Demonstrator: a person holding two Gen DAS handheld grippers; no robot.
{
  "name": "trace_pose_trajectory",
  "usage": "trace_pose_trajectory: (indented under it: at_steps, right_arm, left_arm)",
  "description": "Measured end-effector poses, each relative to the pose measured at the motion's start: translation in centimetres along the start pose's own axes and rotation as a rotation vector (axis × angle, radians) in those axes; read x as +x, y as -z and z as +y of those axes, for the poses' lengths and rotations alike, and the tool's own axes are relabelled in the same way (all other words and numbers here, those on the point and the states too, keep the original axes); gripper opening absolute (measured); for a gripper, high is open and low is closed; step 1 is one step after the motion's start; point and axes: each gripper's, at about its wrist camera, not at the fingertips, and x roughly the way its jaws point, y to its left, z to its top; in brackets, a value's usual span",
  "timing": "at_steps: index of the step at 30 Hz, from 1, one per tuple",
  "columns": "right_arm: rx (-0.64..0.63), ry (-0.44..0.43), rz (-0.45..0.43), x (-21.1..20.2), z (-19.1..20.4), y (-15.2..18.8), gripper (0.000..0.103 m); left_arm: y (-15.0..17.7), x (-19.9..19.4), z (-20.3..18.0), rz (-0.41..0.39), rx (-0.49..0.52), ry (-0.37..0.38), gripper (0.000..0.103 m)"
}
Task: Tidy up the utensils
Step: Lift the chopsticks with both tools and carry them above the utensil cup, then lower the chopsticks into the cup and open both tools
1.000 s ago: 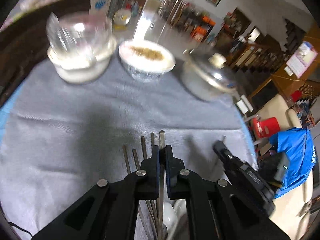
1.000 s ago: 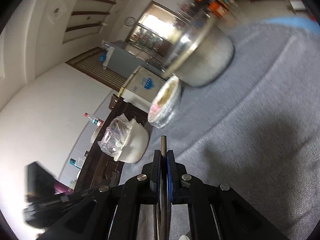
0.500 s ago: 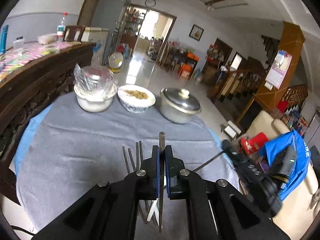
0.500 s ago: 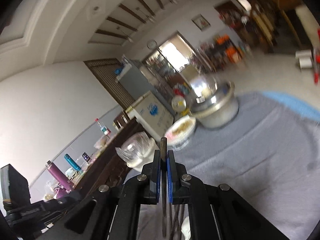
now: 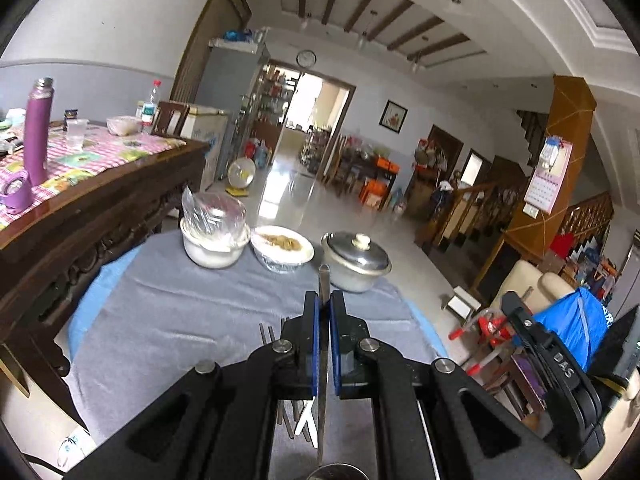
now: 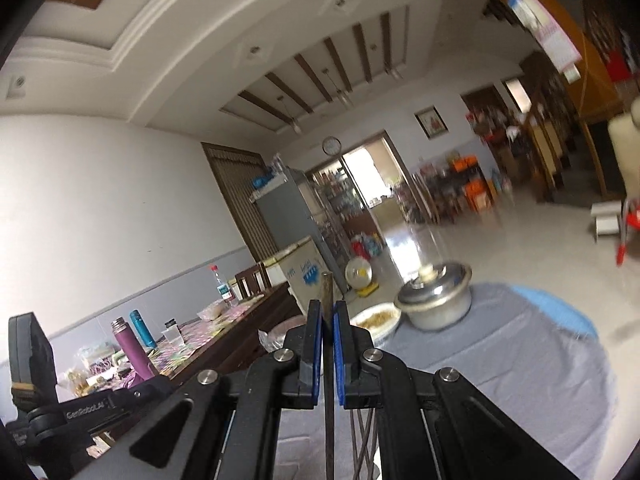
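Left wrist view: the left gripper (image 5: 324, 312) is clamped on a flat metal utensil handle (image 5: 323, 280) that rises between its blue-lined jaws, above a round table draped in grey cloth (image 5: 192, 312). Just below the fingers, a loose bundle of metal utensils (image 5: 266, 332) and a white plastic piece (image 5: 304, 424) lie on the cloth; which kinds they are cannot be told. Along the table's far edge stand three containers in a row: a white bowl (image 5: 212, 248) with a crumpled clear plastic wrap on top, contents hidden; beside it a foil-sided bowl (image 5: 284, 250) holding brownish food; and at right a lidded steel pot (image 5: 356, 266) with a pale knob, contents unseen. At left, a wooden sideboard (image 5: 92, 216) carries a purple flask (image 5: 38, 136), a clear cup (image 5: 76, 134) and a water bottle (image 5: 150, 106). The right gripper (image 5: 552, 360) shows at the lower right edge.

Right wrist view: the right gripper (image 6: 327, 344) is closed on a slim dark metal rod-like utensil (image 6: 328, 292) standing upright between its jaws, held high above the cloth, with thin utensil shafts (image 6: 362, 436) visible beneath. The steel pot and food bowl (image 6: 376, 320) appear beyond, blurred.
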Motion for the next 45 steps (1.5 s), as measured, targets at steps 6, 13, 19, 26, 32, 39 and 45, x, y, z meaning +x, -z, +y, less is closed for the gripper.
trace_pose_trajectory:
  at_steps: [6,13,19,26,32,39,45]
  right_arm:
    - [-0.053,-0.022,0.0,-2.2,2.2,-0.2,0.006]
    - [-0.08,-0.004,0.09,-1.8,2.4,2.3,0.006]
    - [-0.101,0.035,0.173,-1.4,1.7,5.0,0.006]
    - [-0.099,0.051,0.239,-1.3,1.0,7.1,0.006]
    - [-0.095,0.05,0.282,-1.3,0.7,8.0,0.006]
    - [-0.13,0.081,0.343,-0.6,1.3,9.1,0.007]
    - [-0.209,0.11,0.358,-0.4,2.8,9.5,0.015]
  left_arm:
    - [-0.1,-2.6,0.0,-0.057,-0.009,-0.005,0.005]
    - [0.3,-4.0,-0.1,-0.059,-0.015,0.026,0.005]
    - [1.9,-3.9,-0.3,-0.012,-0.006,0.05,0.005]
    - [4.9,-0.8,-0.3,0.107,0.002,0.005,0.005]
    - [7.2,1.4,0.1,0.205,0.003,-0.039,0.005]
    - [8.1,1.7,0.5,0.231,0.001,-0.052,0.006]
    - [8.1,1.3,0.4,0.212,0.028,-0.086,0.033]
